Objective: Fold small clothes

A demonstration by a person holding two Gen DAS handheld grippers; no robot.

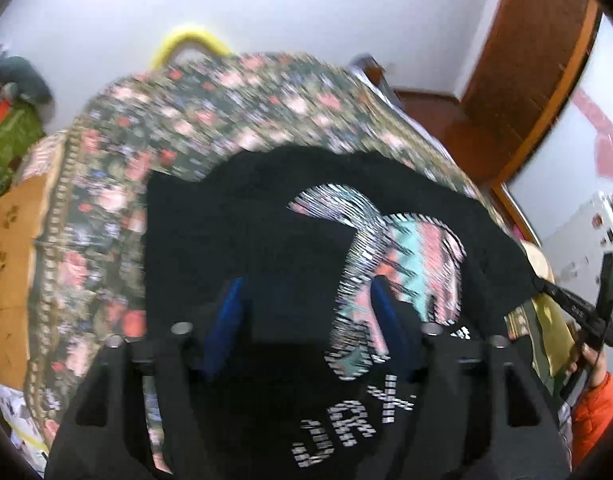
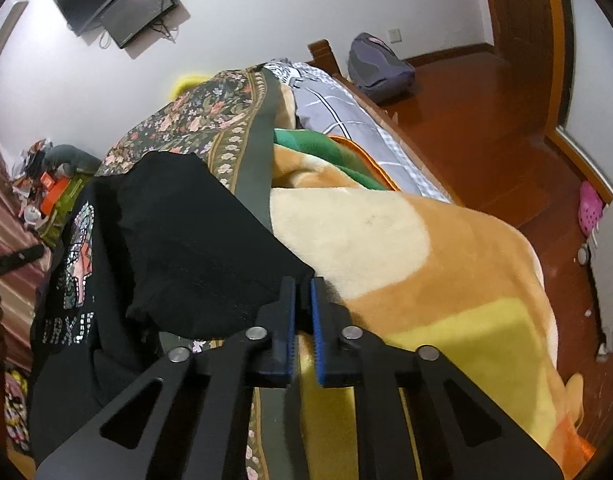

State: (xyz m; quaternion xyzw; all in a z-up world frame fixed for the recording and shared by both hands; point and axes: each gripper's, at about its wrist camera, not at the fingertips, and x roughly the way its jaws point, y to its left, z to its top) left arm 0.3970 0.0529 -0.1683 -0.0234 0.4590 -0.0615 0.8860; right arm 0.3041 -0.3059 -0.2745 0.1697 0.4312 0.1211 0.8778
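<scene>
My right gripper [image 2: 302,280] pinches a corner of the black shirt [image 2: 194,232], its blue pads [image 2: 315,312] drawn almost together with a thin fold of dark cloth between them. The corner sits at the edge of the blanket [image 2: 426,280], a plush spread in cream, tan, yellow and green. From the pinch the shirt runs away to the left in the right wrist view, rumpled, one flap turned over so that the printed front shows only at its far side.

My left gripper [image 1: 306,296] hovers over the same shirt [image 1: 226,216] with its jaws wide apart. Its blue pads [image 1: 230,304] stand on either side of bare black cloth and grip nothing. The left wrist view is blurred. The shirt's print [image 1: 406,248], a striped shape in pink, teal and white with pale lettering below, lies under and beside the right-hand pad.

The shirt rests on a floral bedspread [image 1: 186,120], dark with pink roses and a patterned border, which covers the bed [image 2: 370,120]. In the left wrist view my right gripper [image 1: 562,300] shows at the far right edge, holding the shirt's corner, with an orange sleeve [image 1: 594,400] behind it.

A dark screen [image 2: 118,4] hangs on the white wall, a grey backpack [image 2: 378,64] sits on the red-brown floor, and a pink shoe [image 2: 590,204] lies by the door.
</scene>
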